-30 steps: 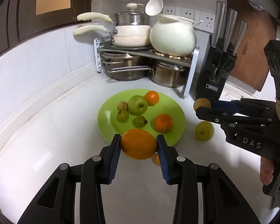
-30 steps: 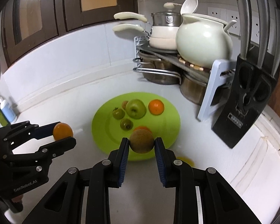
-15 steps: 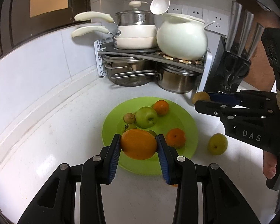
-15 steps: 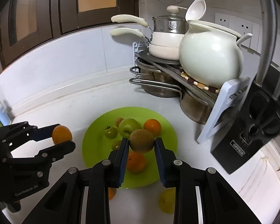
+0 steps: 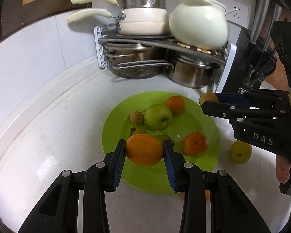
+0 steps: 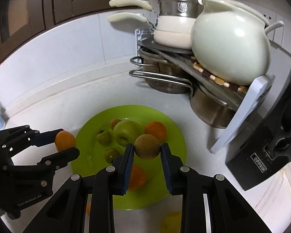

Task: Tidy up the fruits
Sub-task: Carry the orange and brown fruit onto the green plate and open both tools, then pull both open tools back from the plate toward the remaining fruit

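Over the near edge of the green plate (image 5: 114, 128), the left gripper (image 5: 144, 151) pinches an orange (image 5: 143, 149) between its blue pads. To its right, the right gripper (image 6: 147, 149) clamps a smaller brown kiwi (image 6: 147, 146) above the plate's middle. The right gripper's side reads "DAS", the knife block (image 6: 261, 155) "OPPEIN", the left gripper's body "GenRobot.AI".

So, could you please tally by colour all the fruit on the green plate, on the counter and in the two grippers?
Orange round fruits: 4 (one held in the left gripper, one half hidden on the white counter)
Green fruits: 3 (one large apple, two small)
Brown round fruits: 2 (one held in the right gripper)
Yellow-green round fruit: 1
Total: 10
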